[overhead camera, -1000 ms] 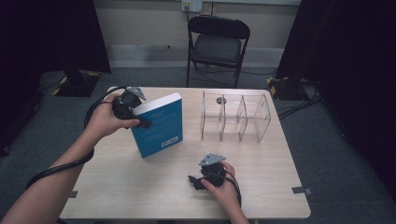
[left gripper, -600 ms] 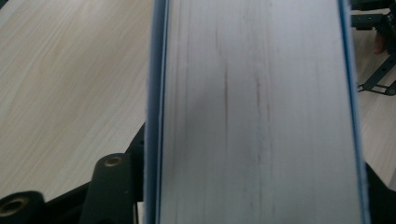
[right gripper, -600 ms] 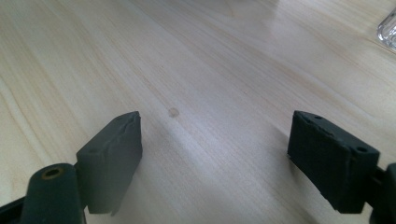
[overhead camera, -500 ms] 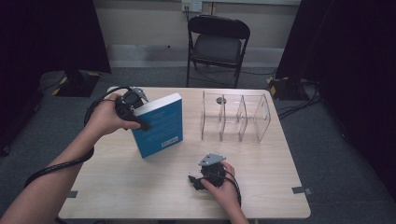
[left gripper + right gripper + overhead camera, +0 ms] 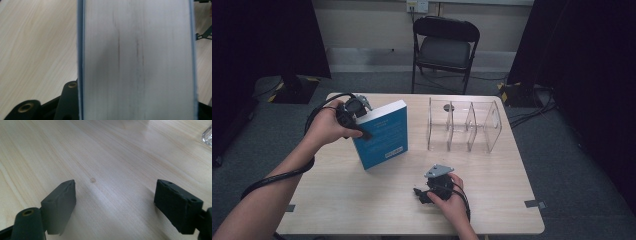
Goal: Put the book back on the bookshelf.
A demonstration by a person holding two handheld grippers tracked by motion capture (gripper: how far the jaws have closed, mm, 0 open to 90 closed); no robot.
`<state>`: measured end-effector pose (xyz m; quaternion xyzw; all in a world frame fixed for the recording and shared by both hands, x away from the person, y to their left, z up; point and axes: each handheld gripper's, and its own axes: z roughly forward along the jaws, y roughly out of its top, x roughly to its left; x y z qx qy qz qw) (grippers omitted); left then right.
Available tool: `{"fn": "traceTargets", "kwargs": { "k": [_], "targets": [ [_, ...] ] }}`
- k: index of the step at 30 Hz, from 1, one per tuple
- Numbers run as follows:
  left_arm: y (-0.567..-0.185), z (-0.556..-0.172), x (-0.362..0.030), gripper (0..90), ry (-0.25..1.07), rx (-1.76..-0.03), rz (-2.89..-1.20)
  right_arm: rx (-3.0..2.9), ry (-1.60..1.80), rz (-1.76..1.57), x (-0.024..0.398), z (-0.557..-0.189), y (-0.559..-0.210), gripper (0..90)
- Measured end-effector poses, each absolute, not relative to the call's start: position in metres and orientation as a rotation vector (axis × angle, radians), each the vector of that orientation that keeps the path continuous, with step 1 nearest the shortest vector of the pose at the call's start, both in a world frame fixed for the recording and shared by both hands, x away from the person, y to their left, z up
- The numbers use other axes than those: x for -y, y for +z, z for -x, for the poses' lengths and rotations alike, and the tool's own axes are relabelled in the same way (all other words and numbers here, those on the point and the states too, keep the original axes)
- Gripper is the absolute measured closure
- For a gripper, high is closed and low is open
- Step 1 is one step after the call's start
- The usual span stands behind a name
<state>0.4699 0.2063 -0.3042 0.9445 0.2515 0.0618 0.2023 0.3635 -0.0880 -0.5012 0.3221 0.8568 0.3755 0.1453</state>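
Left gripper view: book's (image 5: 137, 60) page edge cut off top and bottom; fingers hidden behind it. Book (image 5: 382, 134): blue cover, tilted, left of centre on desk (image 5: 337, 200). Left gripper (image 5: 362, 131) just closed, clamping book. Right gripper (image 5: 115, 202), lower centre: fingers wide, empty.

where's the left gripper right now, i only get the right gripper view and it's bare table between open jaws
Observer: In the high view the left gripper is at the table's far left side. Its jaws have just been closing on the blue book, which is between them.
Operator: is the book lying flat
Observer: No, it is tipped up with its cover towards the high camera. In the left gripper view its white page edge sits between the jaws, and a clear divided rack stands apart to its right.
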Motion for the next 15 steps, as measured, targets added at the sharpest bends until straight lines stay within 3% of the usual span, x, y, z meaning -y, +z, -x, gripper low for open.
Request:
{"fn": "traceTargets", "kwargs": {
  "k": [15],
  "targets": [
    [-0.3029,-0.4609,-0.2012,60.1,0.204,-0.673,-2.636,-2.469,1.081,-0.926,0.0882,-0.3636,-0.5011,17.2]
  ]
}}
